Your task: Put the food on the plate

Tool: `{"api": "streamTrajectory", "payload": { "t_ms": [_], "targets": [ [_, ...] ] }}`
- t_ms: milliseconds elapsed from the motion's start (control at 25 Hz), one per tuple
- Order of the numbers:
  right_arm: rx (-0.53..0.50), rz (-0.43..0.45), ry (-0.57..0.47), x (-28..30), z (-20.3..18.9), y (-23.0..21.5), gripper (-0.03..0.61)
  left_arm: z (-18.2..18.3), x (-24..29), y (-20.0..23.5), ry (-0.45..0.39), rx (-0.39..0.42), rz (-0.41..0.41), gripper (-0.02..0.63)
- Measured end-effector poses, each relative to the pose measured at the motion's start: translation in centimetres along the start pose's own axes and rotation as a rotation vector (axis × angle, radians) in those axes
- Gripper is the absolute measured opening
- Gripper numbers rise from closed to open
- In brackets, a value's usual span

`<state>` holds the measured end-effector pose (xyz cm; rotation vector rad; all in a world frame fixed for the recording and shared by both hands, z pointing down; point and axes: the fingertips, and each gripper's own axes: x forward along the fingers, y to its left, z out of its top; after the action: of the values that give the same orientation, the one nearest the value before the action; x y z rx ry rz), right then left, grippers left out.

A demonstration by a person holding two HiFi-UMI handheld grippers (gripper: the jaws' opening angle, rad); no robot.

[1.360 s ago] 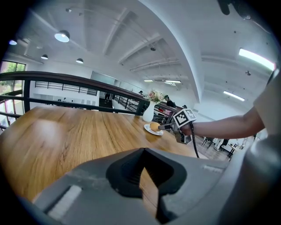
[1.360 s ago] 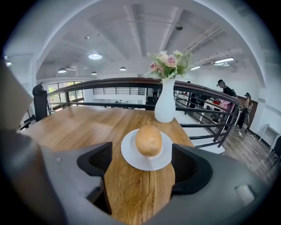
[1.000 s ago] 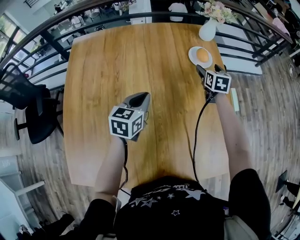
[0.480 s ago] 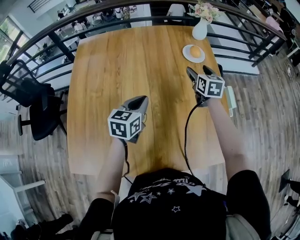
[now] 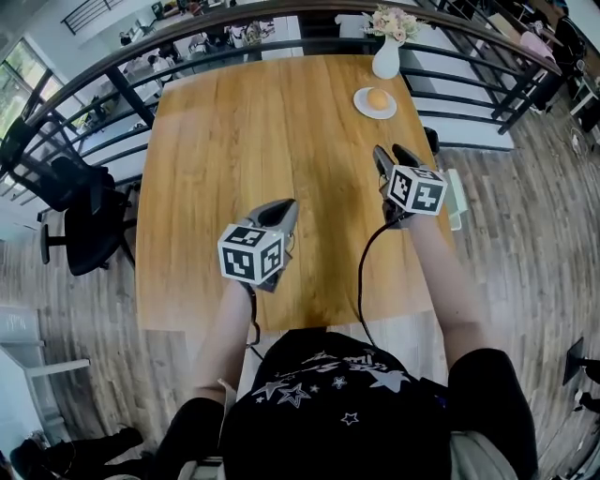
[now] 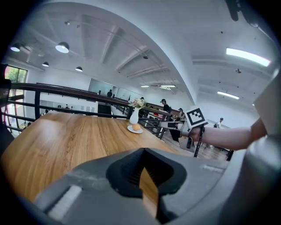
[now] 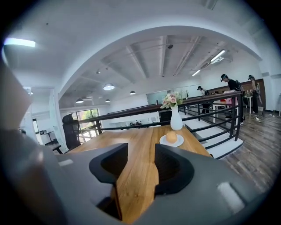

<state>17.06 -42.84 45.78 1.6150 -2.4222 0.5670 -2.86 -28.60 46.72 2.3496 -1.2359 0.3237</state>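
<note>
Your right gripper (image 5: 388, 151) is closing on nothing; left gripper (image 5: 285, 205) clenched, empty. Food (image 5: 378, 98) rests on plate (image 5: 360, 106), upper right.

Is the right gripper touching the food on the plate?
Apart. Head view shows bare table between the right gripper and the food; its jaws are closing with nothing between them.

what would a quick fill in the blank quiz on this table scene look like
1. The food on the white plate is ___ in colour.
2. The white vase just behind the plate holds ___.
3. Seen from the person's side, plate and vase stand near the far ___ corner of the wooden table.
4. A black ___ stands left of the table.

Missing words: orange; flowers; right; chair.
</note>
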Motion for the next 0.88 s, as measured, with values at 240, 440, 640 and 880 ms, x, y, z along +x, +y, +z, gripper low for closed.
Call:
{"api": "streamTrajectory", "payload": {
  "t_ms": [240, 440, 640, 880],
  "targets": [
    [0.022, 0.011, -0.006, -4.3, -1.9, 0.3, 0.163, -1.7, -1.7, -3.5, 0.0, 0.009, -0.002, -0.002],
    [0.015, 0.022, -0.042, -8.5, -2.4, 1.3, 0.116, -2.8, -3.8, -6.5, -0.004, 0.014, -0.003, -0.002],
    [-0.031, 0.034, -0.08, -12.6, -2.6, 3.0, 0.065, -4.3, -6.3, -8.8, -0.005, 0.004, 0.007, -0.002],
    [-0.039, 0.079, -0.086, -16.3, -4.2, 5.6, 0.02, -7.0, -9.1, -11.3, -0.002, -0.012, 0.022, -0.002]
  ]
}}
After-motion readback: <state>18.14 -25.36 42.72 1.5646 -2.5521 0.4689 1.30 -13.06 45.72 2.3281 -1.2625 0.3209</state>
